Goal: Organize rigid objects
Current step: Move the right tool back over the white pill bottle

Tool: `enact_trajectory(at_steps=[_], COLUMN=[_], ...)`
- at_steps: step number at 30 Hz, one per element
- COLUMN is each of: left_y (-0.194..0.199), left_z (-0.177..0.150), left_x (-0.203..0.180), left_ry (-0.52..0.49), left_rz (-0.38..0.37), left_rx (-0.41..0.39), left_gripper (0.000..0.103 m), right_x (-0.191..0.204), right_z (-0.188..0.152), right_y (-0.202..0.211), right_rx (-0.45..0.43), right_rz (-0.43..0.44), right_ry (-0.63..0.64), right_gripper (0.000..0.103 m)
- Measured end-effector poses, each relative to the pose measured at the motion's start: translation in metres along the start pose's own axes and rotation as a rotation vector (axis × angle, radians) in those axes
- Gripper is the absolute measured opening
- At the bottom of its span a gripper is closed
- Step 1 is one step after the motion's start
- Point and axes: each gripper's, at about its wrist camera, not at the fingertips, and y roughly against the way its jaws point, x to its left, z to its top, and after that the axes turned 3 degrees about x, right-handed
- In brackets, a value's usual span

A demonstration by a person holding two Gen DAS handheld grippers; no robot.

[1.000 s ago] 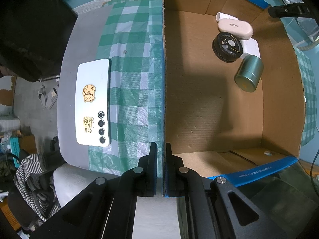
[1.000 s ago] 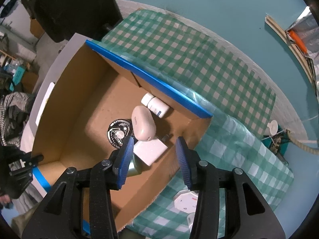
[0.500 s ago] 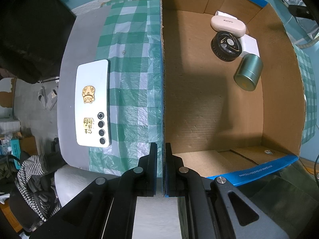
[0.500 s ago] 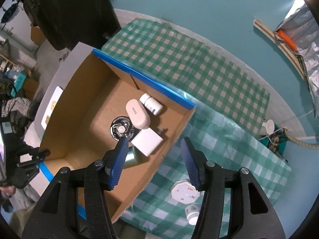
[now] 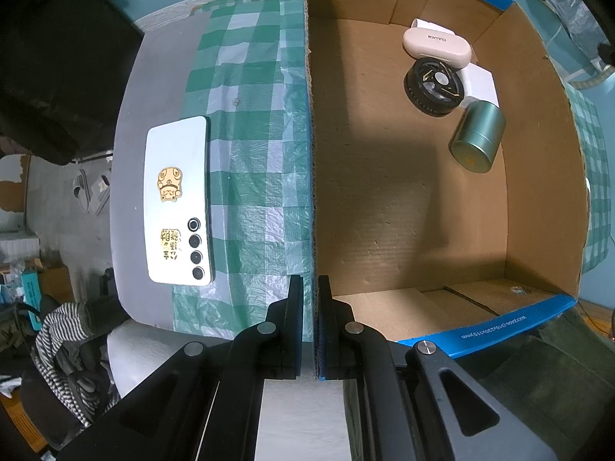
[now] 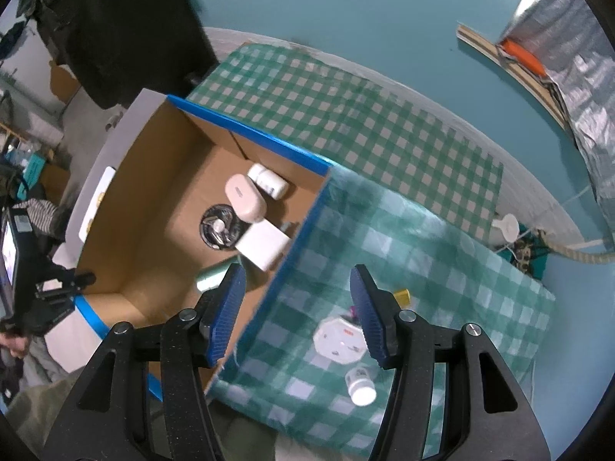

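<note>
My left gripper [image 5: 310,322] is shut on the near left wall of the cardboard box [image 5: 312,161]. Inside the box lie a pinkish-white case [image 5: 436,43], a black round object [image 5: 436,86], a green tin [image 5: 477,141], a white block [image 5: 480,83] and a white bottle [image 6: 268,183]. My right gripper [image 6: 298,313] is open and empty, held above the box's right wall [image 6: 296,246]. On the checked cloth under it lie a white octagonal object [image 6: 339,340], a small white bottle [image 6: 360,382] and a small gold item [image 6: 402,296].
A white phone [image 5: 178,201] lies face down left of the box, on the grey table edge. The green checked cloth [image 6: 423,269] covers the table to the right. A white round object [image 6: 507,224] sits at the far table edge. Striped clothing [image 5: 61,345] lies below.
My right gripper has risen and drifted right, from over the box's contents to over its right wall, and its jaws have opened wider. My left gripper keeps its hold on the box.
</note>
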Motion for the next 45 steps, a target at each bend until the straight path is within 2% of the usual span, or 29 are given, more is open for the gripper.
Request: enact_trajectory(at_steps=[14,21,33,37,45], left_y=[0.002,0.004,0.002,0.002,0.002], left_z=[0.003,0.006,0.005,0.004,0.004], left_x=[-0.002,-0.003,-0.002,-0.002,-0.001], left_ry=[-0.015,-0.022,-0.014,-0.012,-0.011], left_rz=[0.010,0.014,0.012,0.011,0.011], left_rx=[0.000,0.000,0.003,0.003,0.003], left_gripper=[0.007,0.007,0.007,0.007,0.007], right_x=[-0.069,-0.085,-0.080,-0.079,-0.085], right_z=[-0.077,-0.108,-0.143,-0.149,-0.156], right_y=[-0.019,-0.035,-0.084,-0.097,-0.117], right_rx=[0.075,0.107,0.125,0.117,0.117], right_rz=[0.002,0.006,-0.015,-0.033,-0.013], right_ry=[-0.239,-0.296,-0.262,-0.244,-0.276], right_gripper=[0.060,0.060,0.060,0.060,0.060])
